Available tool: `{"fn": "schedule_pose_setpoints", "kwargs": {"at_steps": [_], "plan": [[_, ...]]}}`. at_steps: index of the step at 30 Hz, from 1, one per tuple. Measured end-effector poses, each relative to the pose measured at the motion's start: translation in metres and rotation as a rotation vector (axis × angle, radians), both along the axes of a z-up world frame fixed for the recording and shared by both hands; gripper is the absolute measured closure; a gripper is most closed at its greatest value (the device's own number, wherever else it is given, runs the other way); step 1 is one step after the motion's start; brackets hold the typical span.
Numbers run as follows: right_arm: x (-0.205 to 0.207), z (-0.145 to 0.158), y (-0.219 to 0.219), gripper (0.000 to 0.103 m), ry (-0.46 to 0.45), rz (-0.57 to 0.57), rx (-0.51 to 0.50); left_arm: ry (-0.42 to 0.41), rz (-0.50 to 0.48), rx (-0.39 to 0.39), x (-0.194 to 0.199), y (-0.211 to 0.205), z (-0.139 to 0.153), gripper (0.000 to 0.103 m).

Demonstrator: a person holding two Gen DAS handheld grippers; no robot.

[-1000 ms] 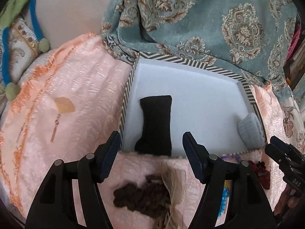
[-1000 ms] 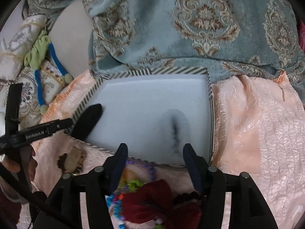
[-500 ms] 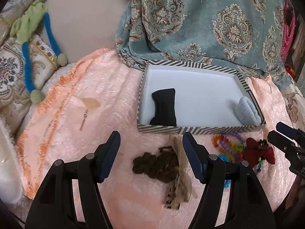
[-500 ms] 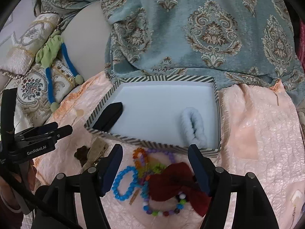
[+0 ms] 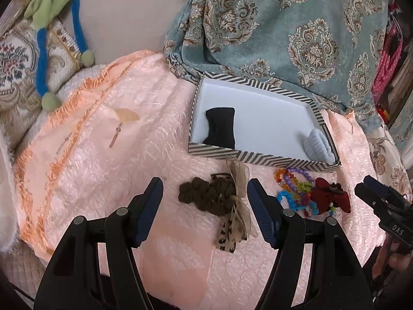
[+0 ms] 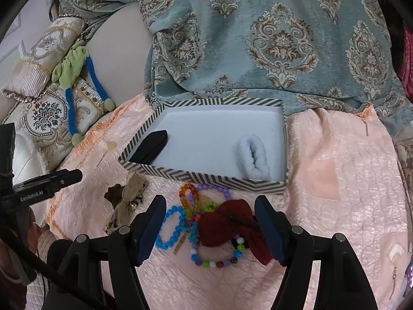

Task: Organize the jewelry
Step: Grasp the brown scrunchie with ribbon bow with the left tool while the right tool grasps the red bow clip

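Observation:
A striped box (image 5: 260,158) with a white inside sits on the peach bedspread. In it lie a black scrunchie (image 5: 220,129) at the left and a pale blue scrunchie (image 5: 317,144) at the right. In front of the box lie a brown scrunchie (image 5: 206,197), a beige bow (image 5: 238,206), bead bracelets (image 6: 189,199) and a red bow (image 6: 227,224). My left gripper (image 5: 204,182) hangs open above the brown scrunchie. My right gripper (image 6: 210,201) hangs open above the red bow and the bracelets. Neither holds anything.
A teal patterned blanket (image 5: 284,38) is bunched behind the box. At the left are embroidered cushions (image 5: 15,64) and a green and blue plush toy (image 5: 51,7). The peach bedspread (image 5: 103,155) stretches out to the left and right of the box.
Both grippers have drawn back from the box and risen a little. The loose pieces in front of the box now show in full. The right jaws stand slightly wider.

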State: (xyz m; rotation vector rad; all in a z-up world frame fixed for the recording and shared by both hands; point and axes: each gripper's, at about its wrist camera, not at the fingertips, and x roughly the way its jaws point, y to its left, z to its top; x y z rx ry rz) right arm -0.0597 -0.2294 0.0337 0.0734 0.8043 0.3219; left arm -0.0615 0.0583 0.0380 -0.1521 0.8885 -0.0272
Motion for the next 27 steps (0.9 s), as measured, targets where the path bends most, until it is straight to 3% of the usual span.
{"fn": "schedule_pose_setpoints", "kwargs": {"at_steps": [6, 12, 18, 27], "plan": [[-0.009, -0.010, -0.023, 0.035, 0.020, -0.021, -0.016, 0.048, -0.001, -0.083, -0.003, 0.000, -0.012, 0.035], [-0.015, -0.032, -0.042, 0.035, 0.070, -0.005, -0.057, 0.095, -0.010, -0.107, 0.003, -0.007, -0.029, 0.035], [-0.012, -0.042, -0.043, 0.040, 0.075, 0.035, -0.035, 0.127, -0.015, -0.115, 0.014, -0.019, -0.043, 0.035], [0.015, -0.054, -0.026, 0.041, 0.070, 0.253, -0.165, 0.180, -0.011, -0.153, 0.038, -0.024, -0.062, 0.034]]}}
